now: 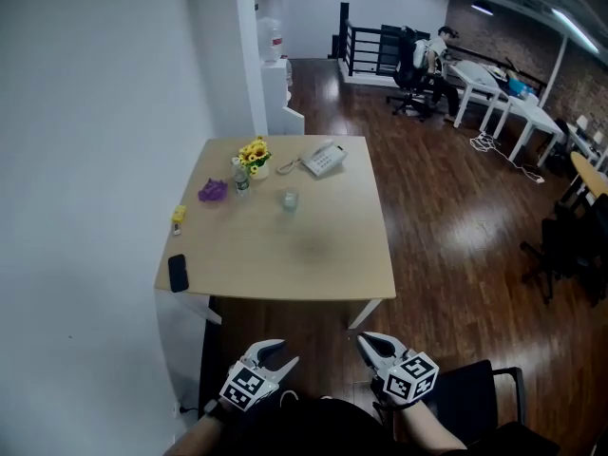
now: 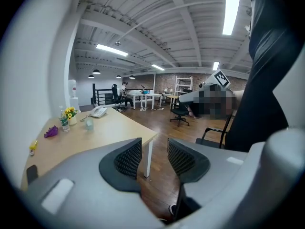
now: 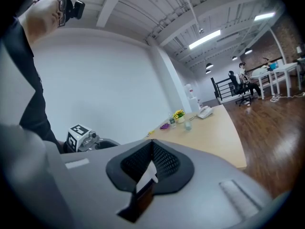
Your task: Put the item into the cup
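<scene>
At the lower left of the head view the left gripper (image 1: 285, 351) hangs short of the table (image 1: 323, 264), its jaws spread wide with nothing between them. Along the table's left edge lie a black phone (image 1: 178, 272) and a small yellow item (image 1: 178, 215). A purple item (image 1: 213, 191) sits further up, beside a little bottle (image 1: 241, 180) and a pot of yellow flowers (image 1: 254, 154). Which of these the task means is unclear; the purple one seems likeliest. The clear cup (image 1: 289, 199) stands upright near the table's middle, apart from everything. At lower right the right gripper (image 1: 370, 342) has its jaws pressed together on nothing. Neither tool is within reach, so the step is the approach: bring the open left gripper over the item, straddle it squarely, and clear the bottle.
</scene>
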### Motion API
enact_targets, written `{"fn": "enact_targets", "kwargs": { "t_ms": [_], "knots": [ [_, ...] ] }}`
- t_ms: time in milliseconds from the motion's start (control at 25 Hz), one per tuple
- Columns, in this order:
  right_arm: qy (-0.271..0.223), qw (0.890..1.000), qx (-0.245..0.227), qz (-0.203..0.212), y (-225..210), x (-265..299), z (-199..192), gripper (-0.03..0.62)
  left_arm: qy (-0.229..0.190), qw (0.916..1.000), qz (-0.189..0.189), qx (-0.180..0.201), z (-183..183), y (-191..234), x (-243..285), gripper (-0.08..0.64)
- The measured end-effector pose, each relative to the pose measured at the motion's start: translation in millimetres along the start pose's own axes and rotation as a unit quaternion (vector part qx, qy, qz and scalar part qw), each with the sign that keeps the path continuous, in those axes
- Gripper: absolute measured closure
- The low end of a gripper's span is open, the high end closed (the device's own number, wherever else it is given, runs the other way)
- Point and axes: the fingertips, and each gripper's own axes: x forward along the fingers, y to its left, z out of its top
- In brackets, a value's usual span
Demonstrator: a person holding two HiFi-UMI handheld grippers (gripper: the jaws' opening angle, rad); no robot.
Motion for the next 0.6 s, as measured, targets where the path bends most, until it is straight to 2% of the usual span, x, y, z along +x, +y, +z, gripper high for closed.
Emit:
{"fn": "enact_targets", "kwargs": {
  "t_ms": [200, 600],
  "knots": [
    [-0.005, 1.0, -0.01, 0.002, 25, 4, 0, 0.584, -0.006, 0.9998, -0.006, 0.016, 0, -3, -21, 0.396],
    [-0.002, 1.0, -0.021, 0.003, 56, 8, -5, 0.584, -0.011, 0.9999, -0.009, 0.002, -14, -5, -49, 0.396]
  ]
}}
